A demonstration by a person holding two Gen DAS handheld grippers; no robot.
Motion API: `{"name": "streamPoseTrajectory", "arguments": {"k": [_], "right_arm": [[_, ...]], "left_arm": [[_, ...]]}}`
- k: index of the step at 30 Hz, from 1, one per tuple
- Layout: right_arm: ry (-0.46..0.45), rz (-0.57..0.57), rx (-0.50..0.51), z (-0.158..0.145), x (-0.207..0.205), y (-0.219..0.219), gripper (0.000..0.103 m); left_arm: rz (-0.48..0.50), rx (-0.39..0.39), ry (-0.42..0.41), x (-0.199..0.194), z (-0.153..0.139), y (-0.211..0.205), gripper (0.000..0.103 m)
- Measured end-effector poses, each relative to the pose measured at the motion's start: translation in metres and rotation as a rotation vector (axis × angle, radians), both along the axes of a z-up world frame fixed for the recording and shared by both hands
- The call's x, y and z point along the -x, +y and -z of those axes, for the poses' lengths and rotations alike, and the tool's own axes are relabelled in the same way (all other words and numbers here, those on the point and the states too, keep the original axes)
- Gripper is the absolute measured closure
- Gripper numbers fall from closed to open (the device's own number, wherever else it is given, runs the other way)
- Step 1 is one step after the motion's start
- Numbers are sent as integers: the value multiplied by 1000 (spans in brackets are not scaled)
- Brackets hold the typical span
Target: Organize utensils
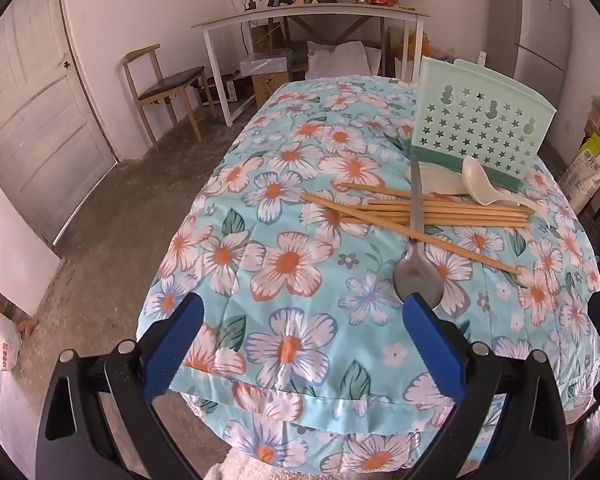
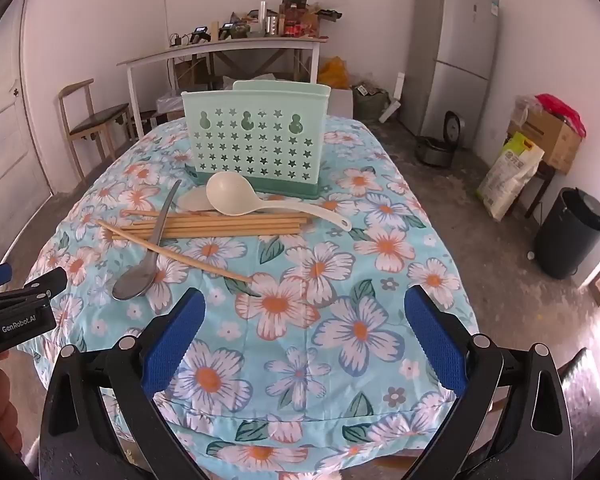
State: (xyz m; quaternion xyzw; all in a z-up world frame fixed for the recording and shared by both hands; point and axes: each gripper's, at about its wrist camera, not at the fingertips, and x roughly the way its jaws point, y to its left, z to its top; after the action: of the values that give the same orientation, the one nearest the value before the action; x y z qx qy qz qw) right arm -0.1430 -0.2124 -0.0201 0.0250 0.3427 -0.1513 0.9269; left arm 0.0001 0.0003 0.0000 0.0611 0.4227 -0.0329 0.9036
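Observation:
A mint green utensil holder (image 2: 256,148) with star holes stands upright on the floral cloth; it also shows in the left wrist view (image 1: 480,128). In front of it lie a cream plastic ladle (image 2: 236,200), a second pale spoon (image 2: 194,200) partly under it, several wooden chopsticks (image 2: 220,226) and a metal spoon (image 2: 140,276) across them. In the left wrist view the metal spoon (image 1: 416,276) lies just beyond my left gripper (image 1: 302,304), which is open and empty. My right gripper (image 2: 304,300) is open and empty, nearer the table's front edge.
The table is covered by a blue floral cloth (image 2: 340,360). A wooden chair (image 1: 160,88) and a white side table (image 1: 312,16) with clutter stand behind. A fridge (image 2: 452,52), a black bin (image 2: 572,232) and a sack (image 2: 508,176) are to the right.

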Motion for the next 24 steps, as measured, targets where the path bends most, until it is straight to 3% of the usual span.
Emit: {"name": "streamPoseTrajectory", "arguments": {"k": [24], "right_arm": [[0, 0, 4, 3, -2, -1, 8]], "left_arm": [[1, 5, 5, 0, 0, 0, 6]]}}
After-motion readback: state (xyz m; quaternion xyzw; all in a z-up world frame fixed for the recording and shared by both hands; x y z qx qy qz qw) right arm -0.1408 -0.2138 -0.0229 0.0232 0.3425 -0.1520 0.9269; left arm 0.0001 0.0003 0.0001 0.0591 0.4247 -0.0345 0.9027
